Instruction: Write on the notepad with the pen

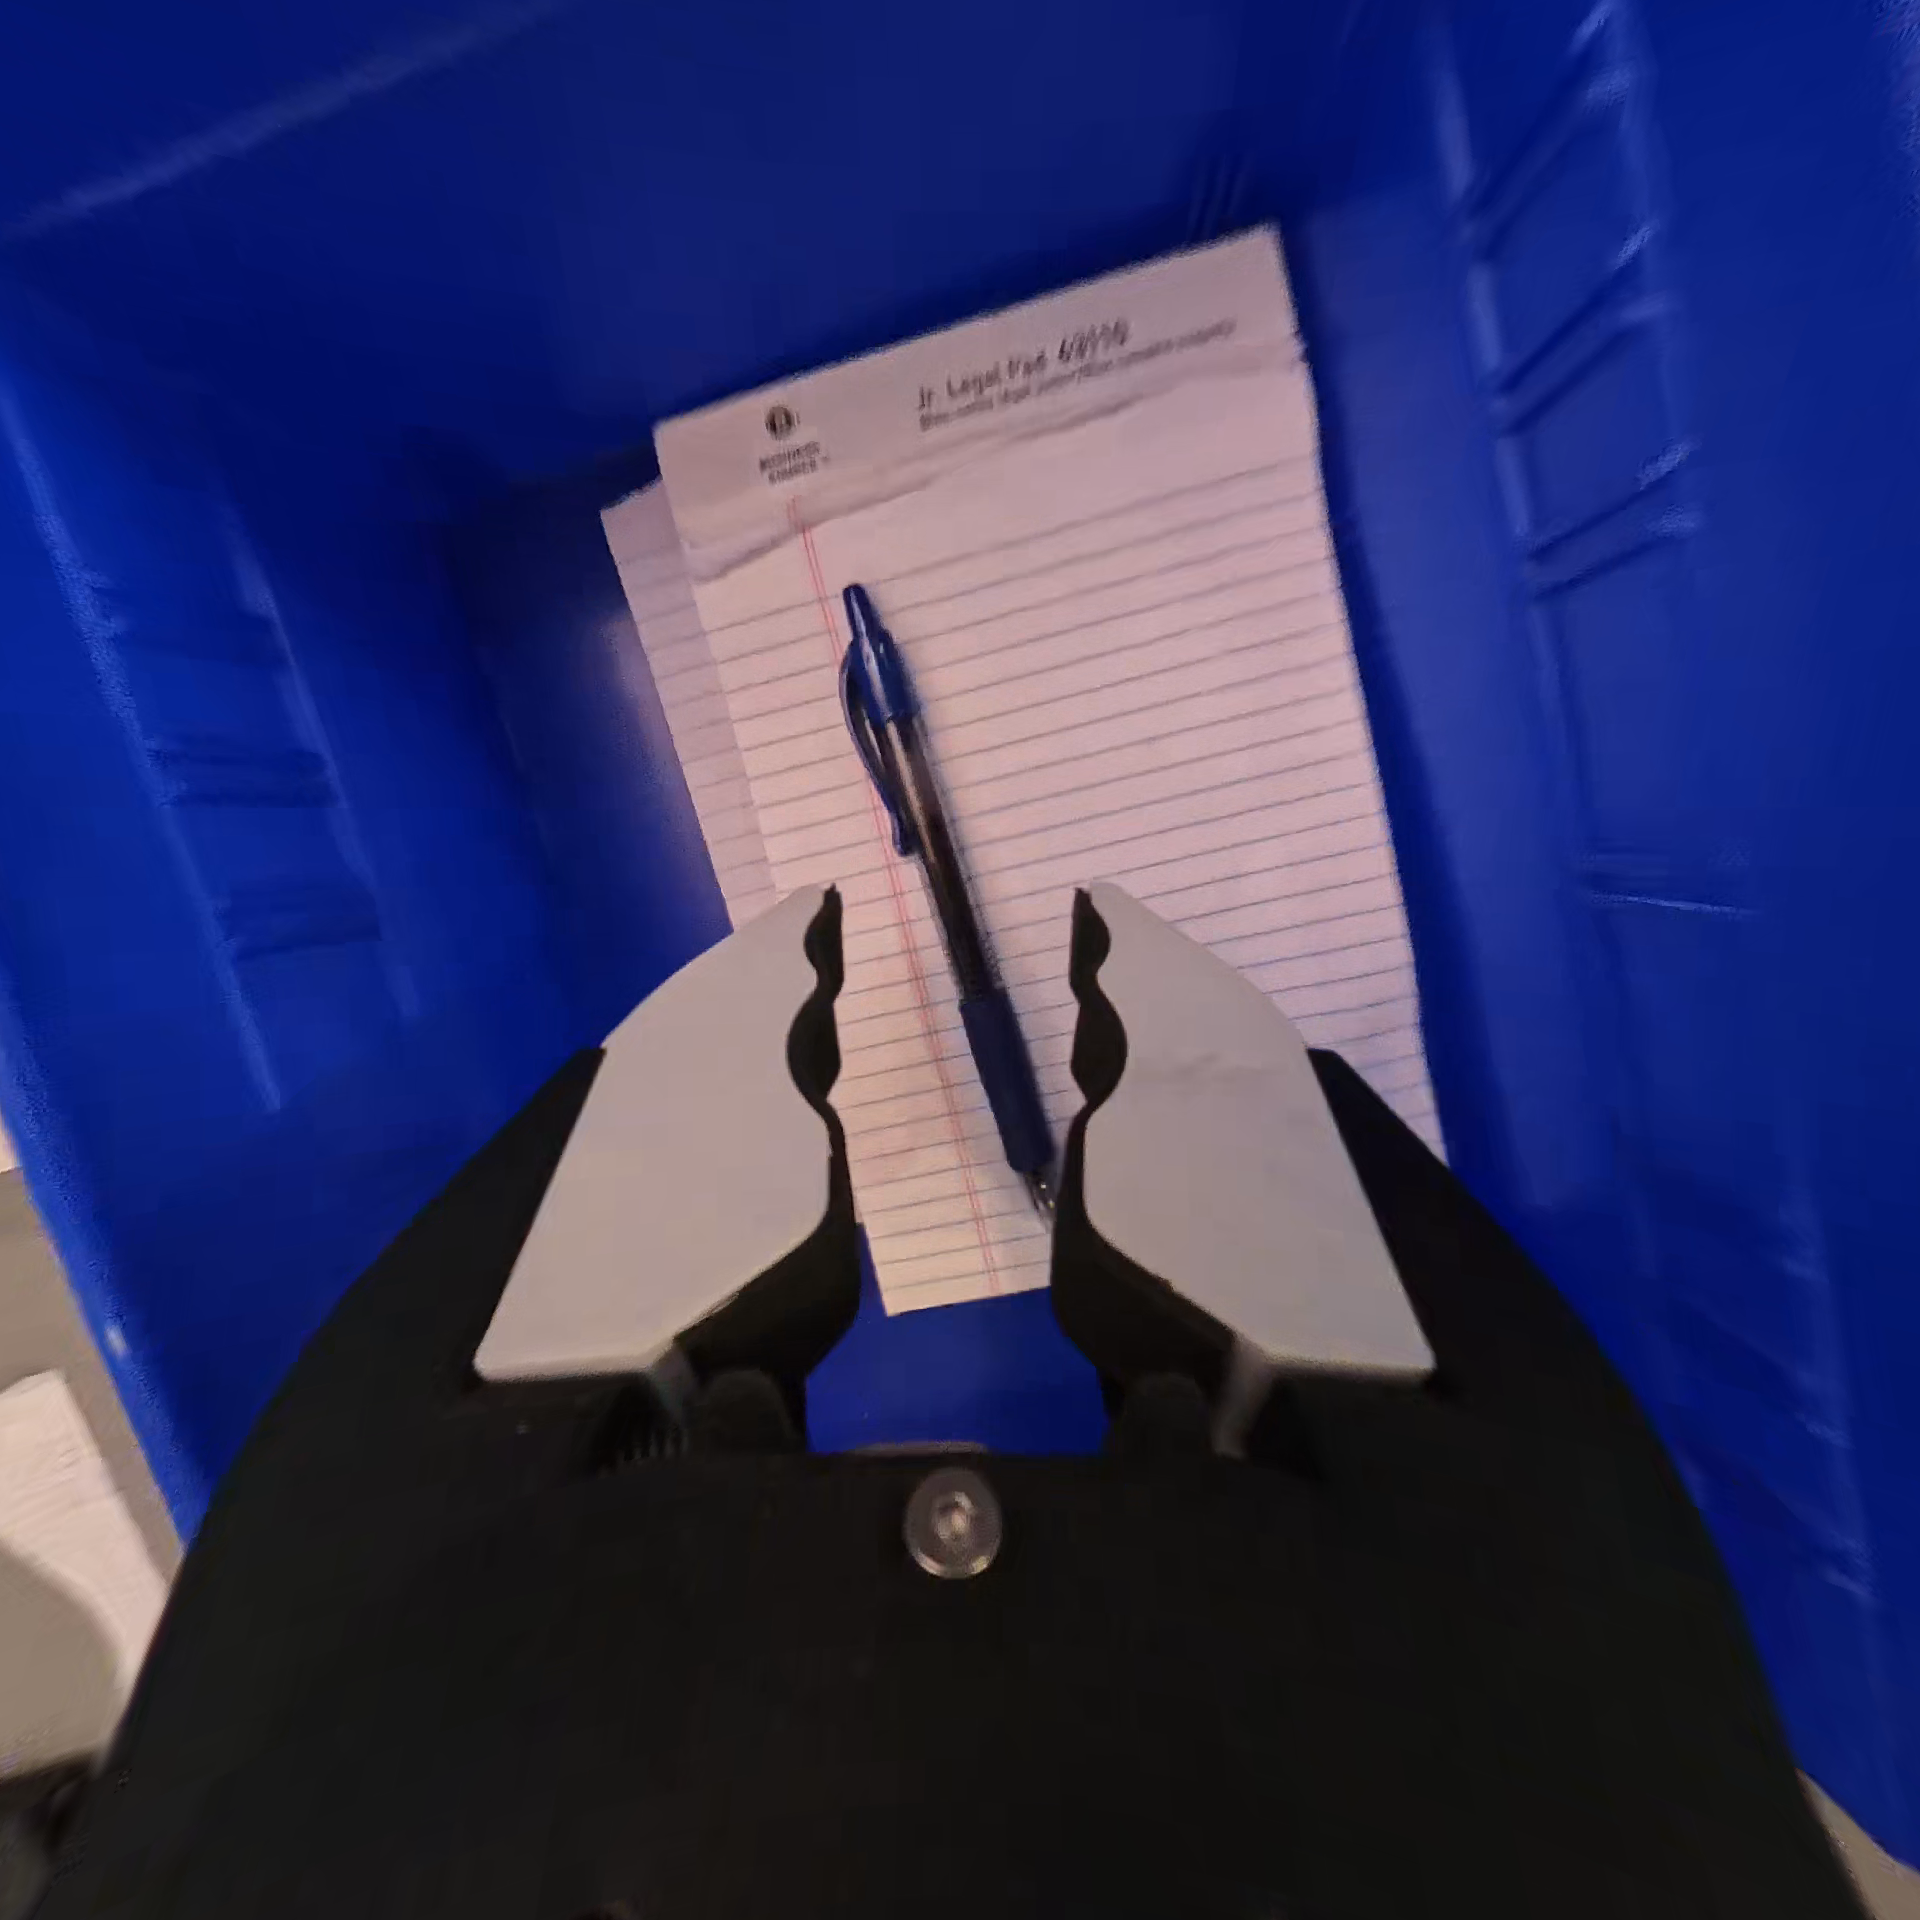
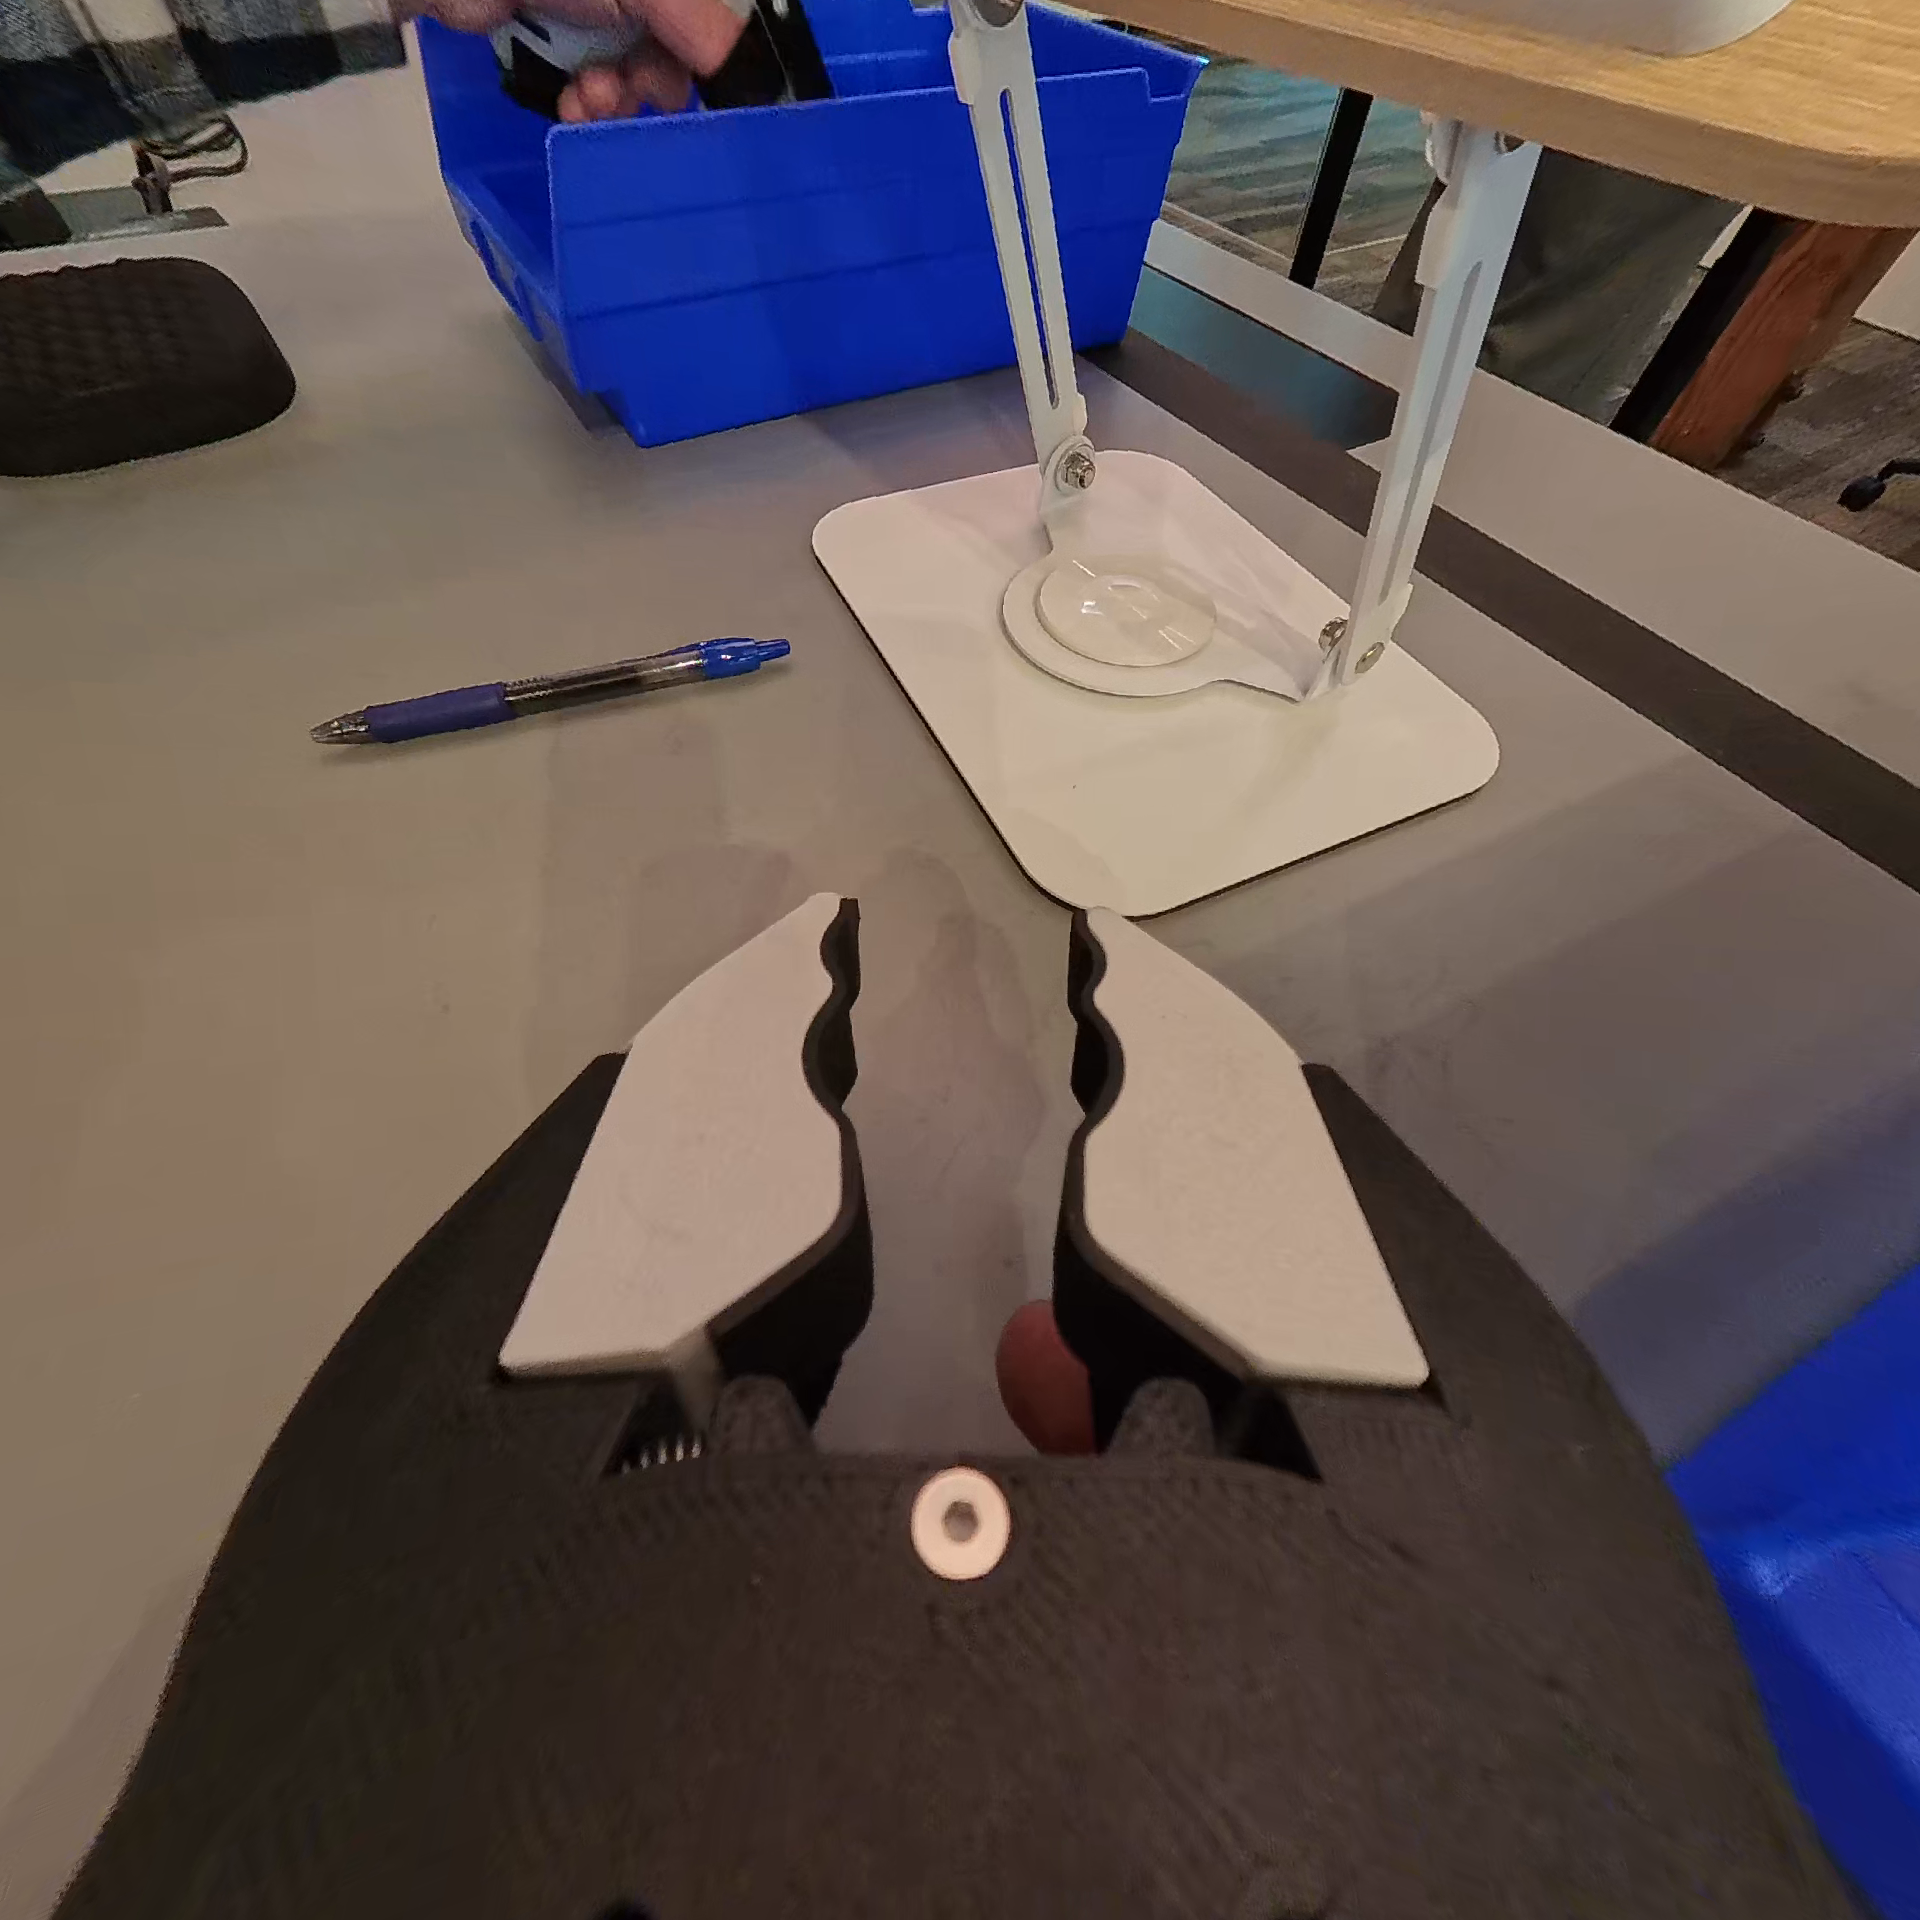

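The left wrist view is looking down into a deep blue plastic bin (image 1: 312, 623). A white lined notepad (image 1: 1143, 727) is lying on the bin's floor, its printed header strip at the far end and a red margin line running down its left side. The edge of another lined sheet (image 1: 665, 665) is peeking out from under the pad's left side. A blue retractable pen (image 1: 935, 883) with a clear barrel and dark blue grip is lying lengthwise on the pad, its clicker pointing away and its metal tip pointing toward the camera. The left gripper (image 1: 956, 904) is hovering above the pad with its grey fingers (image 1: 727, 1091) spread apart; the pen is showing in the gap between them, and neither pad is pressing on it. The view is slightly blurred.

The right wrist view is looking across a grey table (image 2: 312, 987). The right gripper (image 2: 961, 914) is hanging above the bare tabletop with its fingers spread and nothing between them. A second blue pen (image 2: 551, 686) is lying on the table ahead to the left, well apart from the fingers. To the right, a white stand (image 2: 1143, 779) is resting on a flat base plate, its two slotted arms rising to a wooden board (image 2: 1558, 94). Farther back, the blue bin (image 2: 810, 260) is sitting on the table, and a person's hand (image 2: 623, 52) is reaching into it. A dark textured pad (image 2: 114, 364) is lying at the far left.
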A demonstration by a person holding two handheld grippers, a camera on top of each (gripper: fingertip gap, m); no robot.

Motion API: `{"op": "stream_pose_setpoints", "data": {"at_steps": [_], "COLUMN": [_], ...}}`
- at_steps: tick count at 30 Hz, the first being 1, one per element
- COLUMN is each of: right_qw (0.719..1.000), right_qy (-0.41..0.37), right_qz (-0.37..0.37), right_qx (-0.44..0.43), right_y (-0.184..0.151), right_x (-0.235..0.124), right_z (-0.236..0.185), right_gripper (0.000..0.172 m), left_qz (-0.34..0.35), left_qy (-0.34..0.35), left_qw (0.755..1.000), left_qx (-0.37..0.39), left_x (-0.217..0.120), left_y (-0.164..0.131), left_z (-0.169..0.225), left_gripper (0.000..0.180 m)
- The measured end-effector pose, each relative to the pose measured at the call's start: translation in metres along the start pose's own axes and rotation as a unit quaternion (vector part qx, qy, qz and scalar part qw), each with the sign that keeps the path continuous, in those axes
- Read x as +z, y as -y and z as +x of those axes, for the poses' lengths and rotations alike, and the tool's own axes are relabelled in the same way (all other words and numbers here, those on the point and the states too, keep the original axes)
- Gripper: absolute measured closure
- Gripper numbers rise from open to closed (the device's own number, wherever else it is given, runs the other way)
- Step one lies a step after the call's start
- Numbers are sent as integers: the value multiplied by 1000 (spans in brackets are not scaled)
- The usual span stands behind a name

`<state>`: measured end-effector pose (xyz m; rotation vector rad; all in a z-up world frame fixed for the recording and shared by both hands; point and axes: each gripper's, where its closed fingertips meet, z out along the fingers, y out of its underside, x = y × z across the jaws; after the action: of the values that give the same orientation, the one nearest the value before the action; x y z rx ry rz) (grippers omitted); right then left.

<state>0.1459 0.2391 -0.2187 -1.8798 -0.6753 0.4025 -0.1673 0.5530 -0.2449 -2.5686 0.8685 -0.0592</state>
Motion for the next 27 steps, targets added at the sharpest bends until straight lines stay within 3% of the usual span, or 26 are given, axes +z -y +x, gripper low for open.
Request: {"op": "stream_pose_setpoints", "data": {"at_steps": [5, 8, 12, 15, 19, 23, 27], "right_qw": [1000, 1000, 1000, 1000, 1000, 1000, 1000], "right_qy": [3, 3, 3, 2, 4, 9, 8], "right_qz": [-1, -1, 0, 1, 4, 5, 3], "right_qx": [2, 1, 1, 1, 6, 3, 1], "right_y": [0, 0, 1, 1, 1, 3, 3], "right_x": [0, 0, 0, -1, -1, 0, 0], "right_z": [0, -1, -1, -1, 0, -3, -4], "right_gripper": [133, 133, 133, 133, 133, 133, 133], "left_qz": [-52, -29, 1, 56, 160, 225, 242], "left_qy": [11, -31, -44, -65, -118, -158, -190], "left_qw": [998, 999, 999, 995, 978, 960, 951], "left_qx": [15, -13, -28, -47, -63, -54, -35], "left_x": [27, 30, 27, 0, -68, -127, -152], "left_y": [-12, -7, -4, 6, 13, -4, -35], "left_z": [1, 10, 9, 10, 25, 55, 98], "left_gripper": [145, 170, 171, 171, 171, 171, 171]}}
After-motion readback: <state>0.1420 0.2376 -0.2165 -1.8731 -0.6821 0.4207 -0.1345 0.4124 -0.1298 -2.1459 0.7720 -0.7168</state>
